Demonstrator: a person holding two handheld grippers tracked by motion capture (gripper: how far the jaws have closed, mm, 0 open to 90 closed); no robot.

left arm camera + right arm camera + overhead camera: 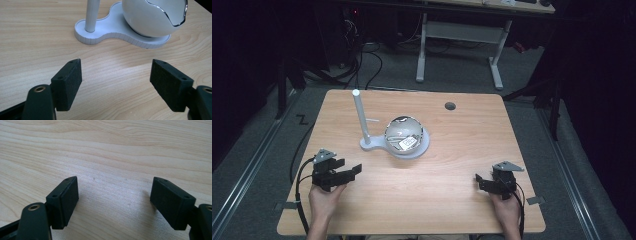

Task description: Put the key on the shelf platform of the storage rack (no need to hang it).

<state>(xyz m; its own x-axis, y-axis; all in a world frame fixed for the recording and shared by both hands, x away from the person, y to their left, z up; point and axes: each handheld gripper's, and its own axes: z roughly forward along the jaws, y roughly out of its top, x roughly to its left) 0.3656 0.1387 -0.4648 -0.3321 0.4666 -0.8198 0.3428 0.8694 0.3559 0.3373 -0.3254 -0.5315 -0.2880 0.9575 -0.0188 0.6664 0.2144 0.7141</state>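
Both grippers spread wide, empty: left gripper [343,169] near-left of the white stand [396,146], right gripper [484,181] well off near-right; stand's base runs left-right, post [361,116] upright at left end, globe [404,134] right.

the room is dark around a light wooden table [462,200] with a small round hole [450,106] near its far edge. the floor [252,150] is grey carpet, with black cables [362,65] lying on it. behind stands a desk with white legs [497,60].
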